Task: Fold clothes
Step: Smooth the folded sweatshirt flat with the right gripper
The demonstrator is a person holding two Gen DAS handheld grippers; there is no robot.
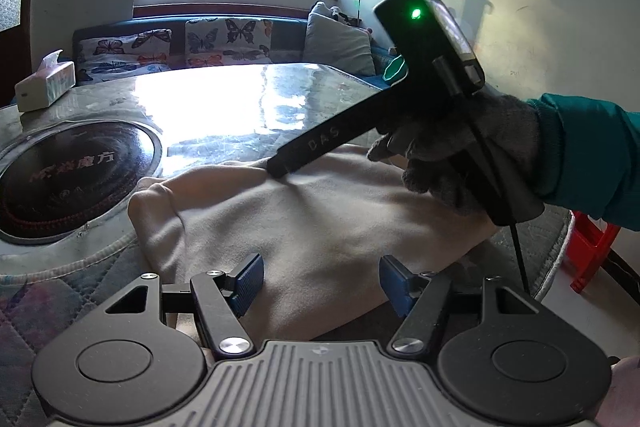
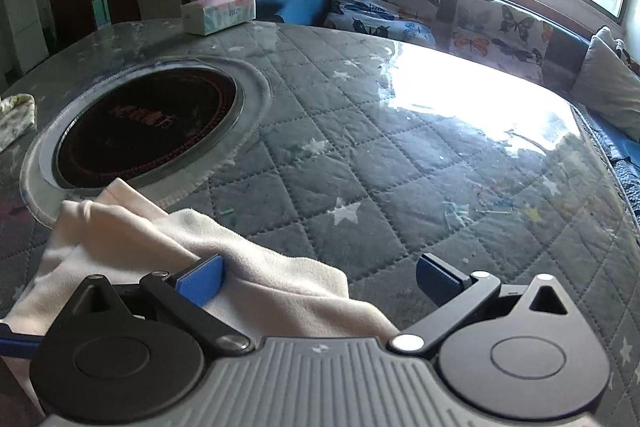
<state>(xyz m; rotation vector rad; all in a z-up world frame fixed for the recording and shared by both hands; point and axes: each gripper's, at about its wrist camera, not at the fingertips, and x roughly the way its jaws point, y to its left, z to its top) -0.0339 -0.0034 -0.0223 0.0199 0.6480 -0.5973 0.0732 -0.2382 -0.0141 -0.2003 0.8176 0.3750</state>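
Presently I rest my wide-open right gripper on the cream garment, pinning it; left gripper, at six o'clock, gapes wide, empty.

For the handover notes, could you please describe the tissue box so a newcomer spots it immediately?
Start at the round quilted grey table with its black circular glass hotplate. Beyond the hotplate, near the far rim, stands a white rectangular tissue box, the only boxy item there, a tissue poking from its top.
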